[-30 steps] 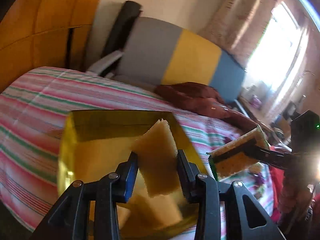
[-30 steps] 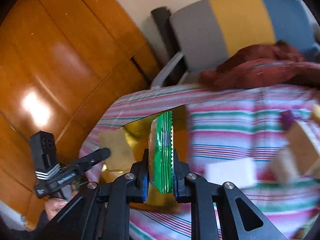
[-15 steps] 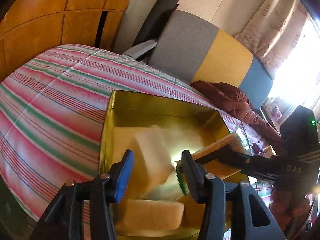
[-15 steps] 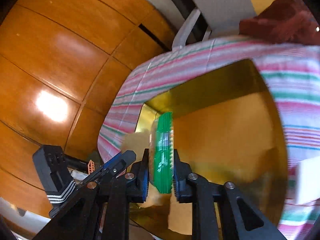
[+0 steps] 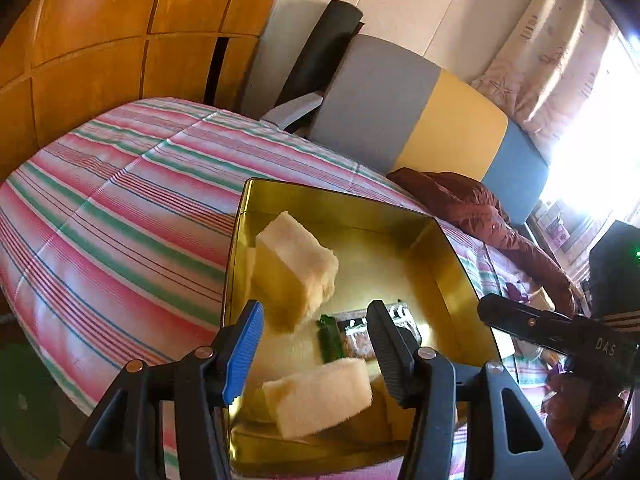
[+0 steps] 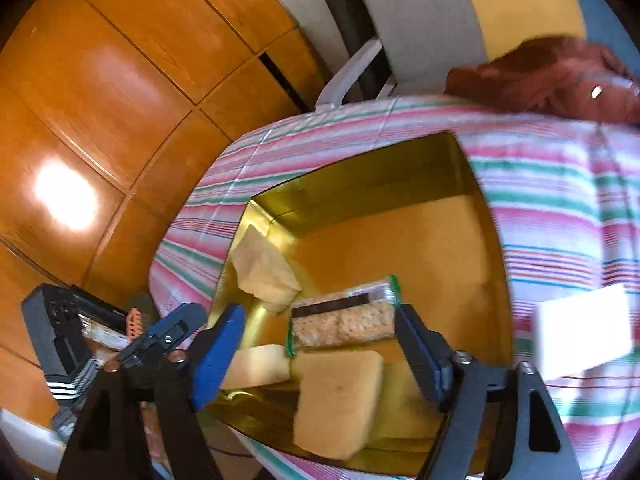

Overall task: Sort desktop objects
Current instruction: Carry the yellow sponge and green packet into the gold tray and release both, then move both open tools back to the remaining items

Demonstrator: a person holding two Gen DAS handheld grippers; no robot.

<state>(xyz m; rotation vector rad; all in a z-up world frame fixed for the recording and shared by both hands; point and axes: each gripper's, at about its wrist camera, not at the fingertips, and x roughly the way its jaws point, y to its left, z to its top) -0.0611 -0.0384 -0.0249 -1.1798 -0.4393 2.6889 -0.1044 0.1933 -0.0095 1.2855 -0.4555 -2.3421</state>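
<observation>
I am at the drop-off step: both tongs hang over the gold tin (image 6: 360, 196), letting go of what they carried. Nearest me, the right tongs (image 6: 320, 344) are spreading wide, nothing pressed between the pads; the snack packet (image 6: 344, 316) with green ends lies flat on the tin floor just beyond them, clear of both pads. The left tongs (image 5: 316, 344) stand partly apart and hold nothing; one pale sponge (image 5: 320, 396) lies on the tin floor between and just below their tips, and a second sponge (image 5: 294, 268) leans tilted against the tin's left wall a little farther in. In the right wrist view another tan sponge (image 6: 336, 404) lies at the near edge of the tin. Beyond the tin, on the striped worktop (image 5: 120, 200), a white block (image 6: 580, 332) sits well to the right, outside the tin, so I judge sorting unfinished. Next I would lift both tongs clear of the rim without catching the leaning sponge, then swing right toward that block.
</observation>
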